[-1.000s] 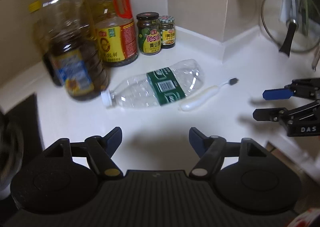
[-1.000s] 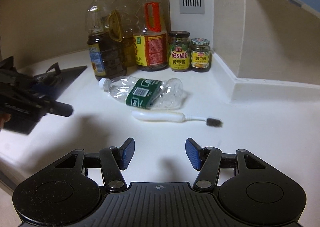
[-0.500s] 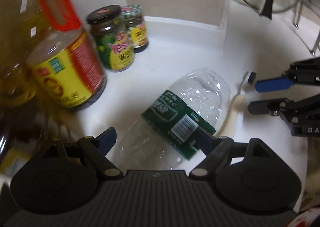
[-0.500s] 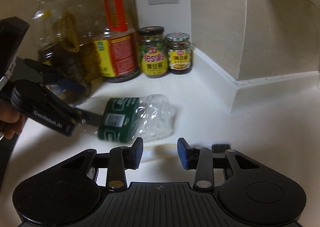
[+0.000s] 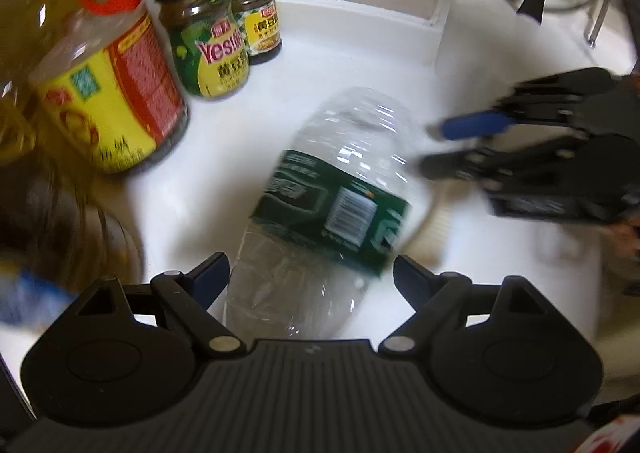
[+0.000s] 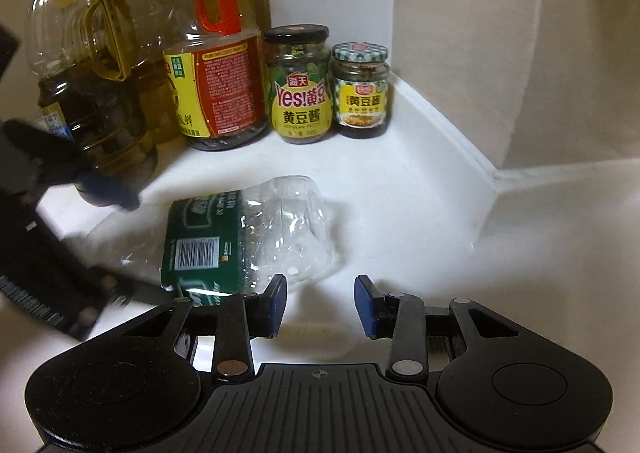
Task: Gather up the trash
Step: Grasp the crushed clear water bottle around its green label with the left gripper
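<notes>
Left gripper (image 5: pixel 310 273) (open) apparently straddles bottle (image 5: pixel 332 205).

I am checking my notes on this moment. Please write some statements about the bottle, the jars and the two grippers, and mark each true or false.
1. The plastic bottle stands upright. False: it lies on its side on the counter.
2. The left gripper is open around the bottle. True.
3. The right gripper is shut on the bottle. False: it is open, beside it.
4. Two jars stand by the wall. True.
</notes>
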Demonstrator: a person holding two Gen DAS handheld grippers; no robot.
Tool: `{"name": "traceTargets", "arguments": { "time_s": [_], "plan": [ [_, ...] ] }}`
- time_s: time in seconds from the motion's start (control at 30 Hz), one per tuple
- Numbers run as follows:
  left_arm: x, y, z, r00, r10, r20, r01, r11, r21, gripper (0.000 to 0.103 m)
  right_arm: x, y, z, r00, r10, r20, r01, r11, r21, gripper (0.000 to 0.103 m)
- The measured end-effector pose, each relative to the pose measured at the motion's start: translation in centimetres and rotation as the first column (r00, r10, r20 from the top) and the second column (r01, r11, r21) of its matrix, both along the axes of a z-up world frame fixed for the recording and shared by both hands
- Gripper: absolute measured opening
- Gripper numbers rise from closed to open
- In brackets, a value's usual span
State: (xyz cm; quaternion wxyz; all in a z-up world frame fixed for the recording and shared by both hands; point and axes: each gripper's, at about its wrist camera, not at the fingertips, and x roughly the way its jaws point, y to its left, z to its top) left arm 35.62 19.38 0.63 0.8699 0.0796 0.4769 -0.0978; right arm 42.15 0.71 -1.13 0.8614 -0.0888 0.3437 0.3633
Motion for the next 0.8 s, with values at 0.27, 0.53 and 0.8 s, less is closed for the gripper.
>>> {"name": "traceTargets", "arguments": {
  "time_s": [0.27,0.53,0.8],
  "plan": [
    [-1.1,0.4,0.0,0.994,0.112,0.008,-0.111,0.99,-0.087,0.087,1.1,0.8,-0.4,0.994,0.105,-0.022,-0.106,0.994,0.0,0.039],
    [1.4,1.0,-1.2,0.992,0.119,-0.032,-0.122,0.981,-0.15,0.085,0.2,0.7,-1.4,0.975,0.222,0.014,-0.22,0.973,-0.067,0.015],
    [2.2,1.8,-1.8,0.984,0.159,-0.078,-0.175,0.947,-0.271,0.08,0.2,1.6,-1.6,0.954,0.299,-0.022,-0.298,0.954,0.029,0.014]
  ]
}}
